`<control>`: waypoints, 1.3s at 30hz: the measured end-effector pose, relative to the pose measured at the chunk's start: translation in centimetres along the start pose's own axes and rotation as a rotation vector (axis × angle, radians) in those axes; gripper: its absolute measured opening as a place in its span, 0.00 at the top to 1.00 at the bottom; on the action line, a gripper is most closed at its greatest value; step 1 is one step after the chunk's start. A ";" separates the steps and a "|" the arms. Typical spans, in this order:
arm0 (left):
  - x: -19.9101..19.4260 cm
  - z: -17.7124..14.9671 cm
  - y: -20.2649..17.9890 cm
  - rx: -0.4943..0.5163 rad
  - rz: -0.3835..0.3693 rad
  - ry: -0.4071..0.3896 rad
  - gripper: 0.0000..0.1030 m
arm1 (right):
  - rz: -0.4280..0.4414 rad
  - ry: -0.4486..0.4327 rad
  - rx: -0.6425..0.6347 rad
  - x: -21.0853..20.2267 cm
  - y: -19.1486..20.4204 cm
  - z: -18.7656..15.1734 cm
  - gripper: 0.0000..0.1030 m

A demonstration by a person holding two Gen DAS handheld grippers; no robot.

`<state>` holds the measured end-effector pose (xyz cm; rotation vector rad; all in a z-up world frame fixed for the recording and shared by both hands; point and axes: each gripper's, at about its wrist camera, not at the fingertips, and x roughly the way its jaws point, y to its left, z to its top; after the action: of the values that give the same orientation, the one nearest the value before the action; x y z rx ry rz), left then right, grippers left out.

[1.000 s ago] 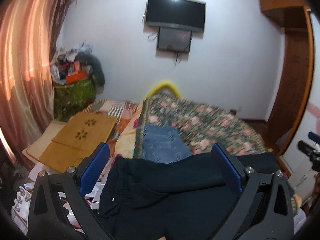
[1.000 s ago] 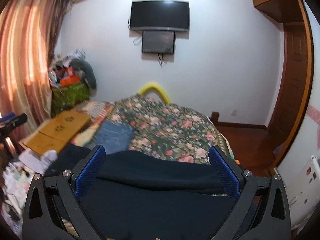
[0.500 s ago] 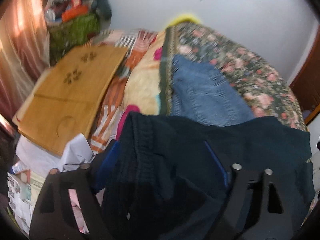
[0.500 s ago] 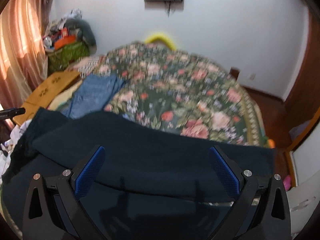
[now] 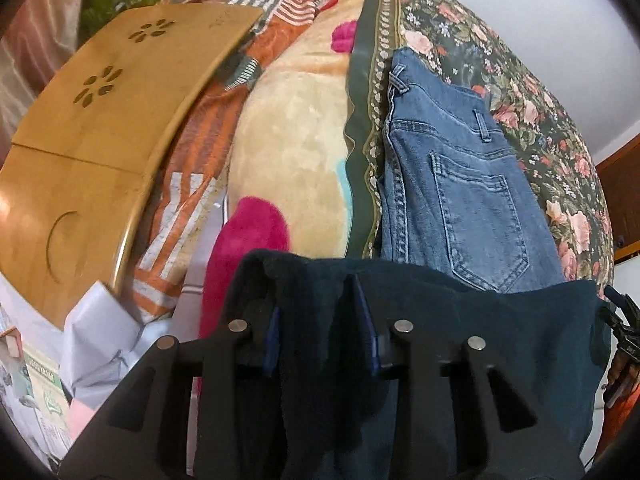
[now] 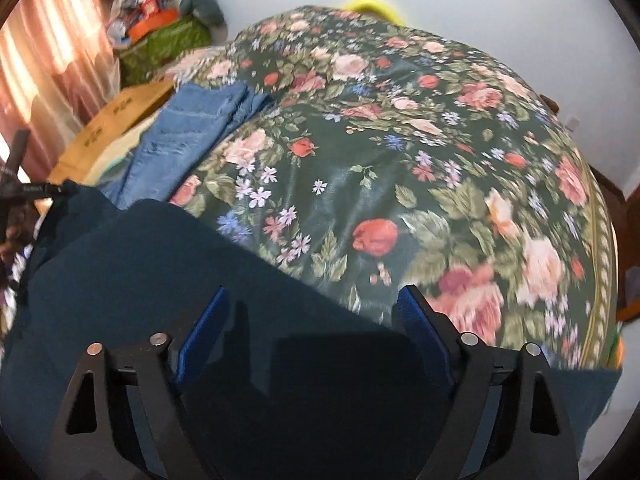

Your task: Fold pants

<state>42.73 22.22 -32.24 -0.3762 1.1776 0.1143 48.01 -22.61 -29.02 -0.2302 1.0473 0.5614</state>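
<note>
Your left claw (image 5: 320, 320) was clamped on a bunched fold at the edge of the dark pants (image 5: 460, 320), near their left end; right claw (image 6: 310, 328) sat apart over flat fabric, gripping nothing. Pants lay across the near edge of the bed (image 6: 400, 140). Advice: get the right claw pinched on the same edge before lifting, and keep tension even so the fold lands square. Only the left view showed the jeans (image 5: 460, 180) pocket-up just beyond the pants; only the right view showed the free floral bedspread area for laying out.
</note>
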 end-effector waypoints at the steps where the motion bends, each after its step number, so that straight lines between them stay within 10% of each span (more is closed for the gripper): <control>1: 0.2 0.1 0.1 -0.007 -0.002 0.006 0.68 | 0.015 0.026 -0.011 0.7 0.0 0.1 0.29; 11: -2.7 0.2 -1.0 0.041 0.046 -0.051 0.90 | -0.031 0.031 -0.081 0.4 2.9 -2.7 0.90; 25: -13.8 4.3 -3.3 0.103 0.063 -0.346 0.90 | -0.184 -0.255 -0.024 -9.3 3.0 3.6 0.92; 39: -18.2 -8.2 -0.8 0.212 0.028 -0.376 0.90 | -0.078 -0.197 0.008 -14.7 8.5 -8.9 0.92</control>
<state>28.74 20.64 -18.07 -0.1420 0.8140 0.0798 31.24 -24.21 -19.96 -0.2030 0.8457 0.4989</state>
